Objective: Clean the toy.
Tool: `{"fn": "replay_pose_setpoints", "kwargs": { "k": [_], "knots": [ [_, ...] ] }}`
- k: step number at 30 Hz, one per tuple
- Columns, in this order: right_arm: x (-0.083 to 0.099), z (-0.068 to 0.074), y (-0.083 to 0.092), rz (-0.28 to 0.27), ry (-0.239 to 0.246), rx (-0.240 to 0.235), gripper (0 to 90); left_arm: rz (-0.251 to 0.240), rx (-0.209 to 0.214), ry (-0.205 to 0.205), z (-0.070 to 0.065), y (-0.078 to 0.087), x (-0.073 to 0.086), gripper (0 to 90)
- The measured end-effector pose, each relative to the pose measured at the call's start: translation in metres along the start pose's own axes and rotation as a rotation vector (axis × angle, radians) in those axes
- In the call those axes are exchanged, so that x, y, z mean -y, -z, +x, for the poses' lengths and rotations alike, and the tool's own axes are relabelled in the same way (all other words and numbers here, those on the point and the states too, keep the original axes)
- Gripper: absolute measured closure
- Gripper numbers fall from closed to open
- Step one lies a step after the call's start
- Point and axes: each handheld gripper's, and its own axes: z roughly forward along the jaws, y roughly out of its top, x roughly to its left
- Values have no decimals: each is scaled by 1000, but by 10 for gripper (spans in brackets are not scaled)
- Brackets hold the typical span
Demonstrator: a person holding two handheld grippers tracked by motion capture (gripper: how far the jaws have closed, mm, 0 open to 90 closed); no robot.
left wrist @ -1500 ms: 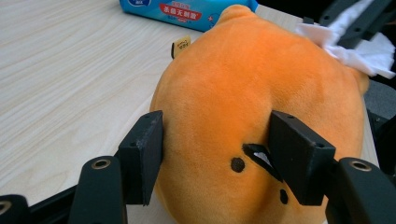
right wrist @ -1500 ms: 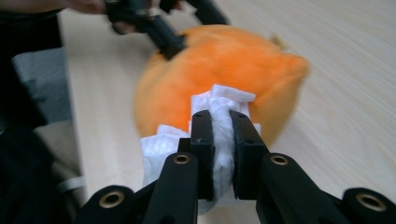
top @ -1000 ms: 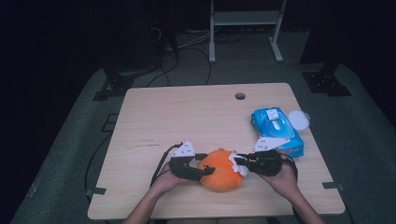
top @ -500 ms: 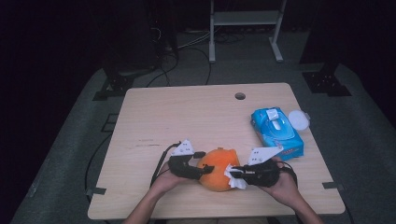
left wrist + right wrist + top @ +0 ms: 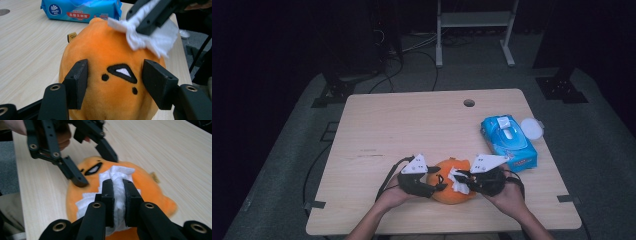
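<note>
Dark room, light wooden table (image 5: 412,125), cables on floor behind. Orange plush toy (image 5: 453,186) lies near front edge, slightly right of centre. Left gripper (image 5: 435,184) clamped on toy's face end, jaws having just closed in, pads pressing plush at both sides of embroidered eye. Right gripper (image 5: 462,179) pinches white wipe (image 5: 457,181) tight, wipe resting on toy's top. Step in hand, judged: wiping toy while steadied. Next: drag wipe across fur, keep left grip firm. Blue wipe pack (image 5: 508,141) sits near right edge, apart.
</note>
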Motion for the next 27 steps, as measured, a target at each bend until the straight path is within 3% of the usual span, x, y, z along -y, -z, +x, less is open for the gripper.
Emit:
{"fn": "replay_pose_setpoints", "kwargs": {
  "k": [1, 3, 6, 7, 10, 13, 18, 19, 22, 27],
  "knots": [
    [0, 0, 0, 0, 0, 0, 803, 0, 0, 0, 0, 0, 0, 386],
    [6, -9, 6, 15, -5, 57, 804, 0, 1, -12, -1, -1, 0, 385],
    [9, -13, 9, 14, -32, 54, 804, 8, -2, -30, -4, -2, -2, 384],
    [8, -9, 7, 10, -29, 46, 804, 27, -6, -59, -8, -4, -4, 380],
    [0, 4, -2, -1, 9, 23, 802, 39, -10, -71, -12, -6, -5, 378],
    [-4, 7, -6, 2, 27, 20, 803, 44, -15, -62, -10, -4, -4, 391],
    [7, -9, 4, 1, -20, 31, 803, 33, -16, -15, 1, -1, 0, 398],
    [16, -17, 9, 18, -52, 32, 802, 30, -23, 8, 6, 2, 4, 398],
    [26, -21, 16, 20, -80, 22, 802, 20, -20, 40, 12, 4, 7, 395],
    [22, -16, 7, 41, -45, 45, 802, -10, -30, 2, 6, 5, -1, 294]
  ]
}}
